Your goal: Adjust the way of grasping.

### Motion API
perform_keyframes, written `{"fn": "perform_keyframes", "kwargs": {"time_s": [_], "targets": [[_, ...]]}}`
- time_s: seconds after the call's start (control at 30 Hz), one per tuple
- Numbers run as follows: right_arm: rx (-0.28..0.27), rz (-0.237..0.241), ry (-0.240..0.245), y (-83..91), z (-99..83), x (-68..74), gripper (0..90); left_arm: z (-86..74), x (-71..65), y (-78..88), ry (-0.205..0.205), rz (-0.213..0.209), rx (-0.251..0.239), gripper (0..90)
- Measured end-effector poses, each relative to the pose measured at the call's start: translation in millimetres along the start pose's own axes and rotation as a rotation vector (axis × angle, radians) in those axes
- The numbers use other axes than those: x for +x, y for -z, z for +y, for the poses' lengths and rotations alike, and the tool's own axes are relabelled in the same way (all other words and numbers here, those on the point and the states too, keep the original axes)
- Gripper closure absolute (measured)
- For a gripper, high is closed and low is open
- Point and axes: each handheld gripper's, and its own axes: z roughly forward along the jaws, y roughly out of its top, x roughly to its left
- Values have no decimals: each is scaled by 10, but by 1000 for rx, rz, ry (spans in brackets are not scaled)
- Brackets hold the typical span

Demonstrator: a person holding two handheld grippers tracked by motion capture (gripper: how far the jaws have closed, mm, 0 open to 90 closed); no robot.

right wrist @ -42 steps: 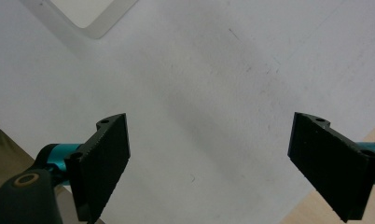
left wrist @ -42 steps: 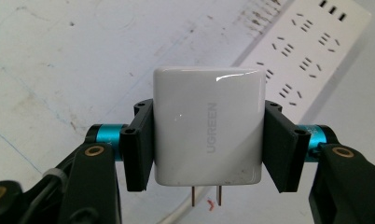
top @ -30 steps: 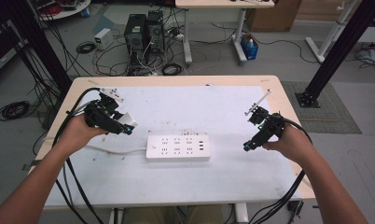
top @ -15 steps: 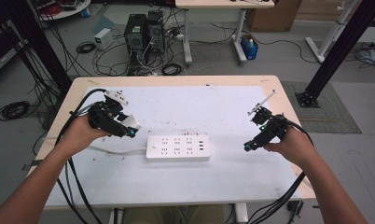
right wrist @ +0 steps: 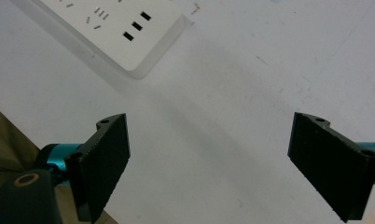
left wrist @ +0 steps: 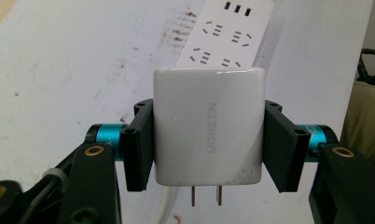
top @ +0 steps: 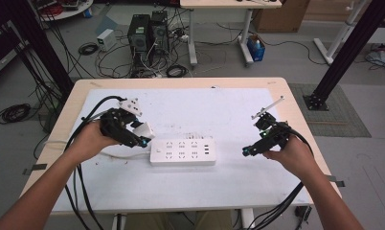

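While clamped in left gripper [left wrist: 209, 140], white UGREEN charger [left wrist: 208, 126] near power strip [top: 183, 152] mid-worktop, right gripper [right wrist: 209, 163] wide open, empty, toward right edge

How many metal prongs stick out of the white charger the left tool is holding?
2. Both prongs poke out side by side from the lower face of the white charger, between the left tool and its jaws.

Power strip [top: 182, 152] mid-table [top: 229, 100] — charger [top: 143, 130] just left, above it
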Motion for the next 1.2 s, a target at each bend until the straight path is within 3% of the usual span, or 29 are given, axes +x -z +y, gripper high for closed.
{"fn": "perform_keyframes", "kwargs": {"time_s": [0.1, 0.4, 0.63, 0.83, 1.2], "targets": [[-26, 9, -10, -22, 0, 46, 121, 48, -62, -62, -31, -14, -10, 425], [-105, 109, -95, -32, -7, 110, 122, 168, -206, -303, -97, -71, -64, 425], [-153, 215, -182, -24, 1, 149, 122, 258, -300, -469, -139, -101, -113, 425], [-175, 286, -245, -9, -2, 163, 122, 324, -342, -558, -141, -111, -138, 425], [-176, 359, -319, -57, 11, 188, 122, 392, -403, -686, -164, -135, -168, 425]]}}
